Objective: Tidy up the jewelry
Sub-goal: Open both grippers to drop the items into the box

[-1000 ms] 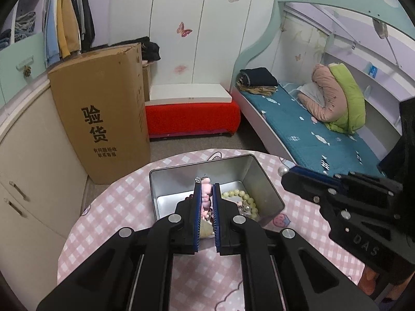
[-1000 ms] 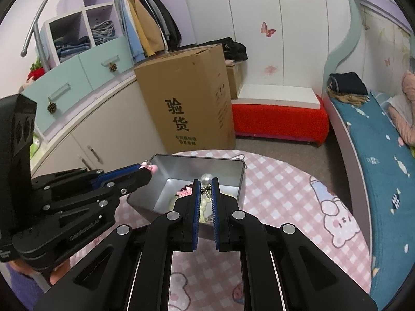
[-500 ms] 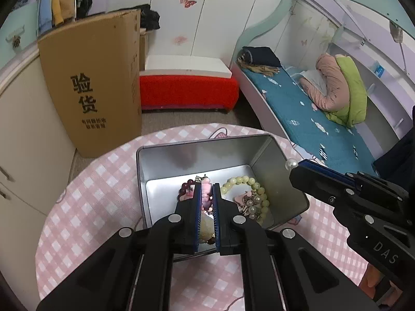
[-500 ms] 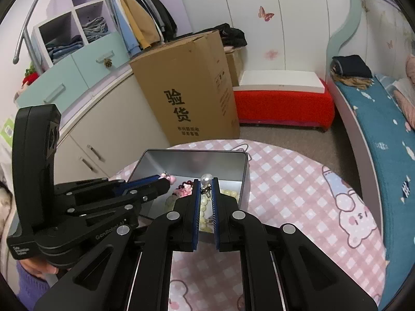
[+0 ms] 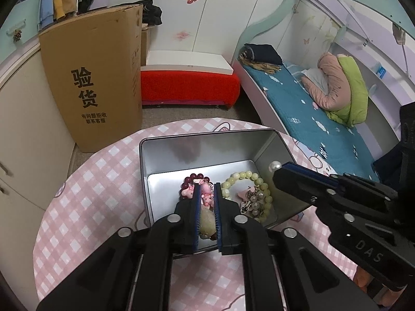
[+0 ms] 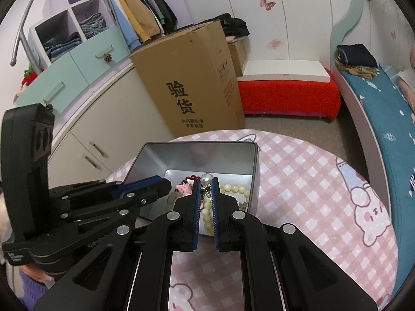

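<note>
Over the tin (image 5: 199, 153): left gripper (image 5: 207, 197) jaws clamped on soft pink charm (image 5: 206, 199); right gripper (image 6: 206, 189) jaws pinching pearl earring (image 6: 207, 178). Light, slippery, probably fragile; best held by metal clasp.

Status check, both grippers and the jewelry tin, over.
Left gripper shut on pink charm, low inside tin. Right gripper shut on pearl earring, over tin. Bead bracelets already inside. Nothing blocking.

The right gripper (image 6: 206, 184) pinches a pearl earring (image 6: 207, 178) over the open metal tin (image 6: 255, 171) on the pink checked counter (image 6: 306, 181). The left gripper (image 6: 166, 184) reaches into the tin beside bead bracelets (image 6: 234, 188).
</note>
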